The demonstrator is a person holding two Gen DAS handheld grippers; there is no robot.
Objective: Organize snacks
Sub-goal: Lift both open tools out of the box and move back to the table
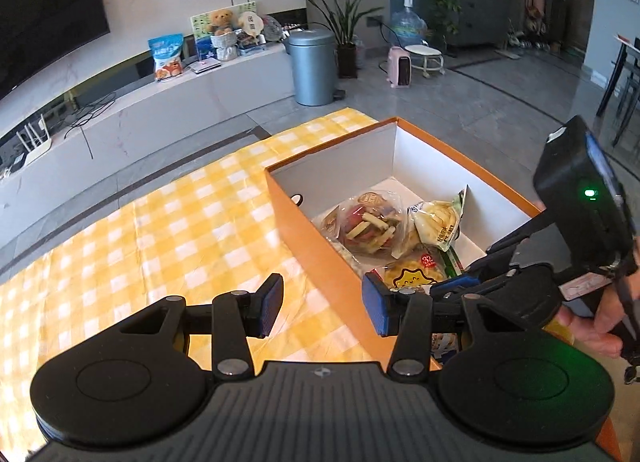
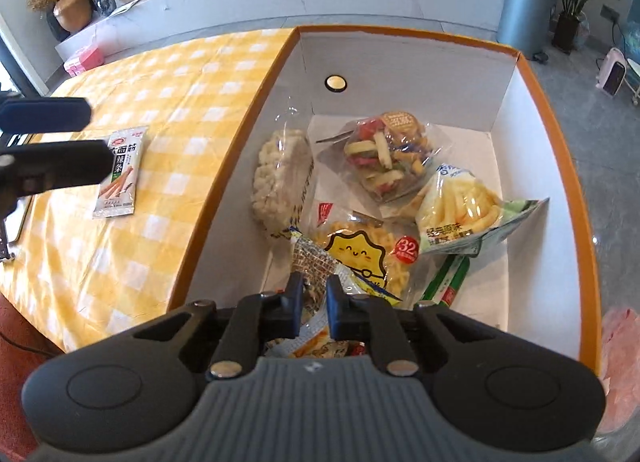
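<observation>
Yellow checked cloth (image 2: 132,262) covers the table, and an orange box (image 2: 568,165) with white inner walls stands on it toward the right edge. Inside the box lie several snack bags: a yellow star bag (image 2: 360,258) near the near wall, a fries bag (image 2: 464,209) to its right, a clear bag of mixed crisps (image 2: 388,153) further back, and a rice cake pack (image 2: 276,177) against the left wall. The right gripper (image 2: 314,296) reaches down into the box, its jaws closed on a small wrapped snack (image 2: 316,262) beside the star bag. One flat snack packet (image 2: 120,173) lies on the cloth left of the box. The left gripper (image 1: 324,304) hovers over the box's left wall, jaws apart and empty.
</observation>
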